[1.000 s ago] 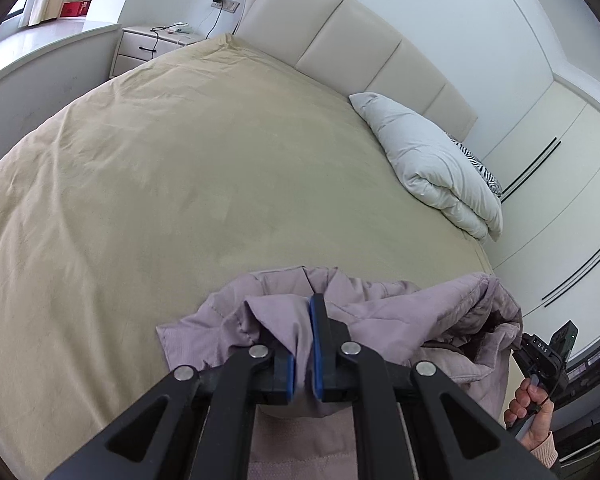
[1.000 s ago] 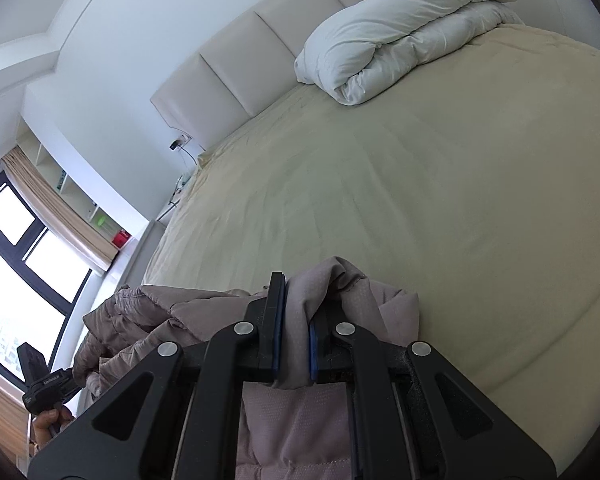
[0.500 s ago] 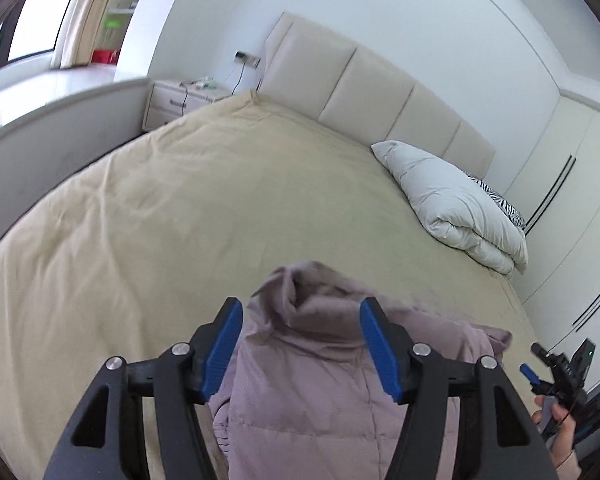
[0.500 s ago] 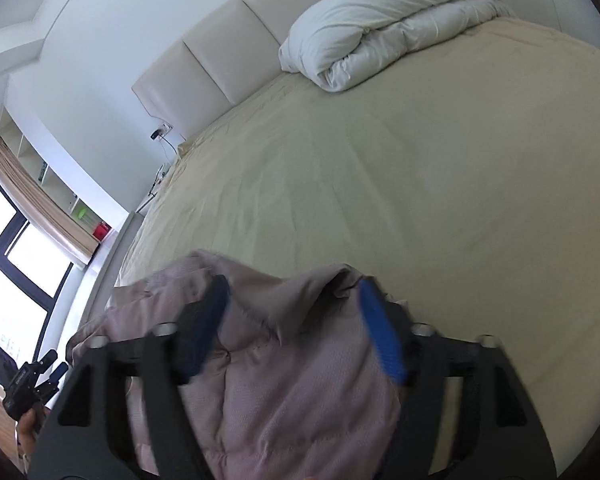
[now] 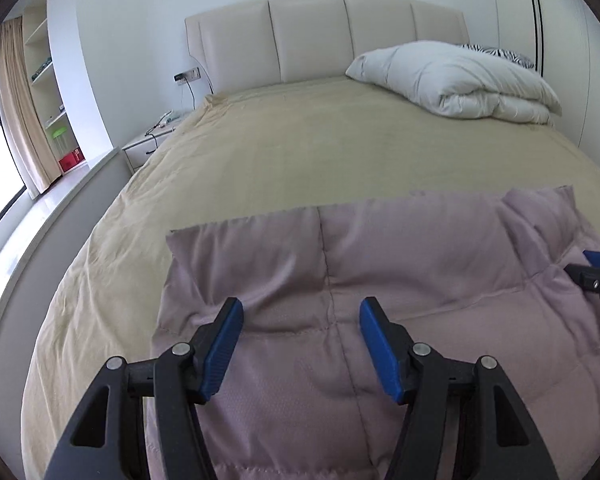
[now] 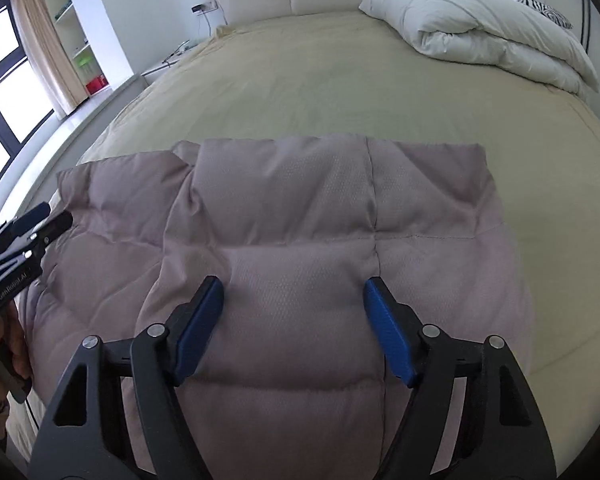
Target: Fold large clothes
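The quilted garment [image 5: 380, 280] lies spread on the near part of the bed [image 5: 300, 140], its far edge running straight across the beige cover. It is a pale mauve padded piece, stitched into puffy panels, with one vertical seam down the middle and a raised fold towards one side.

Left tongs [image 5: 300, 340]: spread wide, holding nothing, poised just above the fabric. Right tongs [image 6: 292, 320]: likewise parted and empty, over the same garment.

Handling assessment: the piece appears soft, bulky and light, with a smooth shell likely to slip. It should spring back when folded, so creases may need pressing down. Best purchase is judged to be at the corners or along the hemmed edge, pinching both layers rather than the slick flat panels.

A folded white duvet [image 5: 460, 76] sits well apart, by the headboard.
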{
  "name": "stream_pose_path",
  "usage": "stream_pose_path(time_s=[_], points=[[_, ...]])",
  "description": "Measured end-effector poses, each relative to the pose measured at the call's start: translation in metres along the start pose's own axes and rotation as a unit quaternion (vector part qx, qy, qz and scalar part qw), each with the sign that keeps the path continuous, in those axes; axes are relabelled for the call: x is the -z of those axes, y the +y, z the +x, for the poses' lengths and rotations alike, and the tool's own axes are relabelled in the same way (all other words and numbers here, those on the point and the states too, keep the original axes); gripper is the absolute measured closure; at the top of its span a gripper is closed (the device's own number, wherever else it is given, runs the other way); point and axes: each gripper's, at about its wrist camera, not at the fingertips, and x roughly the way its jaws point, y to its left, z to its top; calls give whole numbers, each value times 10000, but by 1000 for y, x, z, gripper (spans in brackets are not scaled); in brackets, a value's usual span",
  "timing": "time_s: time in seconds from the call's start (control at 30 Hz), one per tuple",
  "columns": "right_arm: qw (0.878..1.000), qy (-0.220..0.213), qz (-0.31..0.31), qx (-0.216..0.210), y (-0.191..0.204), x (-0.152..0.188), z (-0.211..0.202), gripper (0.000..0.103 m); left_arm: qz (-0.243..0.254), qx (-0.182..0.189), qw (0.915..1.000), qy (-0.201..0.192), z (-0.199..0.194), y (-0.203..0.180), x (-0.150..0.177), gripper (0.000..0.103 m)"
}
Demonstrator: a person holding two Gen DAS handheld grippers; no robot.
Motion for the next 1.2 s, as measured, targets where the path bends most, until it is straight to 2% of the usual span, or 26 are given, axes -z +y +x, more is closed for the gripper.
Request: stream_pose_path(time_s=[0.1, 0.2, 0.4, 0.57, 0.73, 1.07, 1.2], points=[[9997, 14, 256, 8, -9, -13, 25, 31, 151, -234, 9996, 64, 22, -3, -2, 36], [9995, 99, 22, 286, -4, -22, 50, 31, 92, -274, 9993, 248, 43, -3, -4, 34], [9992, 127, 14, 387, -8, -36, 91, 28, -351, -71, 9979, 548, 77, 14, -7, 21], [9992, 88, 49, 383, -11, -44, 116, 27, -284, -162, 9982, 505, 91, 9, -11, 21], [9990, -131, 110, 415, -13, -40, 126, 27, -242, -235, 9985, 439, 97, 5, -12, 21], [9985, -262, 104, 468, -12, -29, 126, 27, -241, -302, 9986, 357, 93, 5, -11, 21], [9981, -337, 85, 507, -9, -23, 121, 27, -318, -216, 9983, 429, 74, 9, -14, 23]])
